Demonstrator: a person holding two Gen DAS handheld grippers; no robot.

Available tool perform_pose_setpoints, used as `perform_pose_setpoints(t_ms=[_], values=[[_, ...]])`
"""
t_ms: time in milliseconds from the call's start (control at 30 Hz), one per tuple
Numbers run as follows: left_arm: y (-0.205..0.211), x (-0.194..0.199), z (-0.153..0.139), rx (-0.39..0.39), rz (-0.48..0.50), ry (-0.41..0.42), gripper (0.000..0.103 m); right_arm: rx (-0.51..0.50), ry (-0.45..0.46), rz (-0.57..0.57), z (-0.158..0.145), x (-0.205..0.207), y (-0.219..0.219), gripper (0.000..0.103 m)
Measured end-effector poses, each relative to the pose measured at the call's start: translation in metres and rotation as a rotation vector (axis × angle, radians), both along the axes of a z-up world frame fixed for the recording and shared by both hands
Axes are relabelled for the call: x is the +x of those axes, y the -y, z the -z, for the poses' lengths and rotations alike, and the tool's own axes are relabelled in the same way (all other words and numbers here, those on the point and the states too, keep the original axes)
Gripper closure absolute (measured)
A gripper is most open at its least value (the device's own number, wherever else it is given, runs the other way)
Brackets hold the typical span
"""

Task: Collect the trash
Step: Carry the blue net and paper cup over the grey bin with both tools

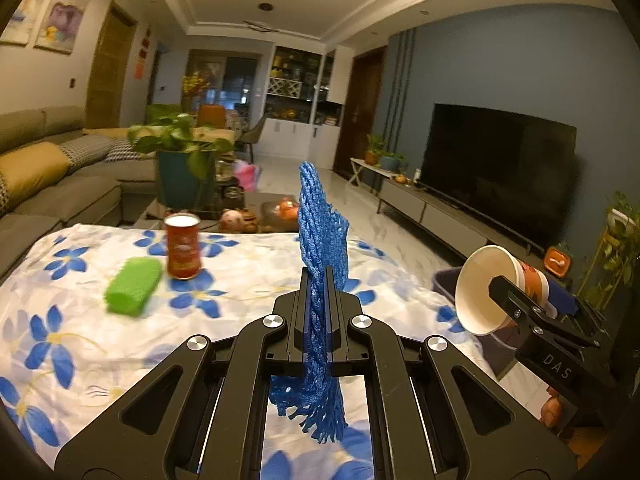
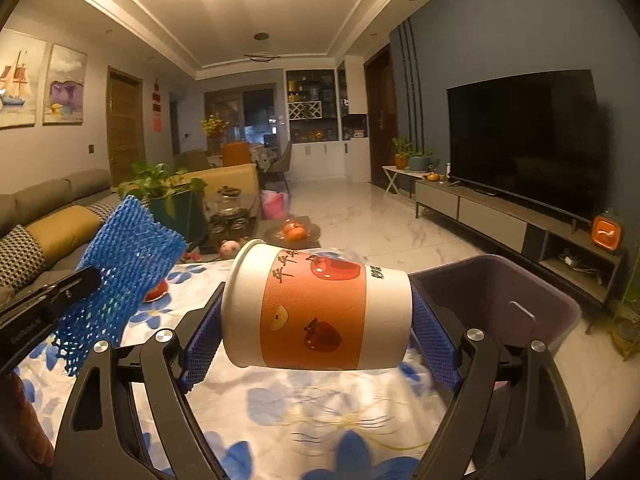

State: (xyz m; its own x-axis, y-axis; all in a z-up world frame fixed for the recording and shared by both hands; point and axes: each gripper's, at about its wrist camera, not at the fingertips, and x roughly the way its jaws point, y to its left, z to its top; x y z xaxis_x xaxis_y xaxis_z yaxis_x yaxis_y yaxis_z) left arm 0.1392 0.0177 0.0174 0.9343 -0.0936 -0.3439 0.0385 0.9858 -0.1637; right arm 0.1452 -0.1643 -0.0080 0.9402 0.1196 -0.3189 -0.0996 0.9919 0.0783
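My left gripper [image 1: 319,280] is shut on a blue foam net [image 1: 320,224] that stands up between its pads and hangs below them; the net [image 2: 124,264] also shows at the left of the right wrist view. My right gripper [image 2: 316,304] is shut on a paper cup [image 2: 316,308] with an orange apple-print band, held sideways, mouth to the left. That cup [image 1: 486,288] appears at the right in the left wrist view. A dark bin [image 2: 496,296] stands just beyond the cup. A red can [image 1: 183,246] and a green sponge [image 1: 132,286] rest on the flowered cloth.
The table with the flowered cloth [image 1: 80,340] lies under both grippers. Behind it a low table carries a potted plant [image 1: 180,168], jars and fruit. A sofa [image 1: 48,176] runs along the left, a TV and its stand [image 2: 520,144] along the right.
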Motion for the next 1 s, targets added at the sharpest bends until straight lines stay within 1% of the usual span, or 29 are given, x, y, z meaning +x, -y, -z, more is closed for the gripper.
perform_pose_setpoints(t_ms=[367,633,833,1000], values=[[0.068,0.019,0.002,0.045,0.115,0.011,0.099,-0.014,0.02,0.092,0.004,-0.002,0.052,0.021],[0.118,0.042,-0.005,0.056,0.201,0.036,0.099,-0.02,0.044,0.195,0.001,0.003,0.095,0.021],[0.154,0.06,-0.002,0.056,0.263,0.045,0.099,-0.012,0.049,0.276,0.003,0.012,0.131,0.021],[0.178,0.077,0.006,0.057,0.315,0.041,0.099,-0.002,0.044,0.315,0.009,0.02,0.152,0.021]])
